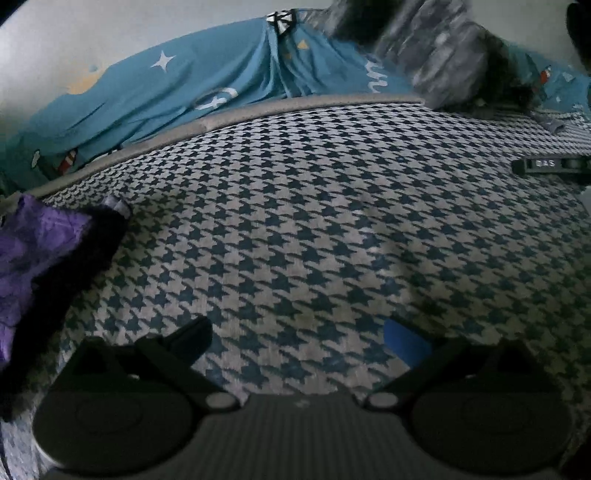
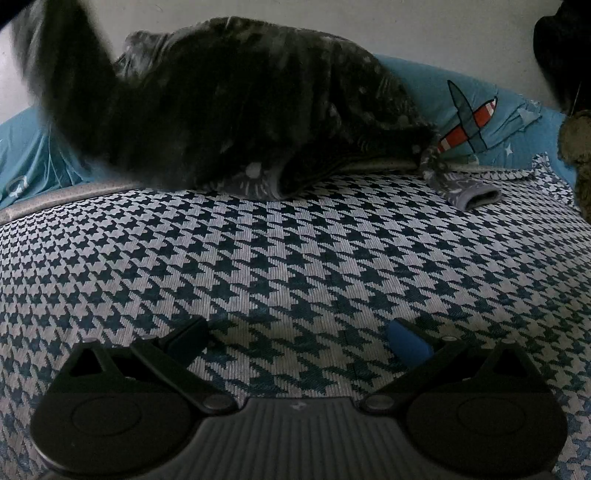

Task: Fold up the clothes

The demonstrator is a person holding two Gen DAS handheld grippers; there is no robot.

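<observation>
Houndstooth-patterned cover [image 2: 295,251], blue-black on white, fills the lower and middle frame of both wrist views; it appears to serve as the working surface, on a bed or cushion edged with grey piping [image 1: 236,114]. Nearest the lens, at the bottom of the left view, the left gripper [image 1: 301,338] has its fingers spread wide with nothing between them, only the cover showing in the gap. The right gripper [image 2: 299,338] matches it: fingers wide apart, empty, low over bare cover. This posture suits either reaching for a garment or having just let one go; the frames fit both. At the middle left edge of the left view lies a purple and black garment [image 1: 40,258], bunched, beside the left fingers but not touching them. Farther off, in the upper half of the right view, a dark grey patterned garment [image 2: 229,122] sits heaped across the piping, one cuffed sleeve [image 2: 469,192] trailing onto the cover at right; its upper left part is blurred. No neat fold shows in either piece. Behind, at the top of both frames, a teal sheet [image 1: 147,96] printed with stars and planes backs onto a pale wall [image 2: 406,29].
</observation>
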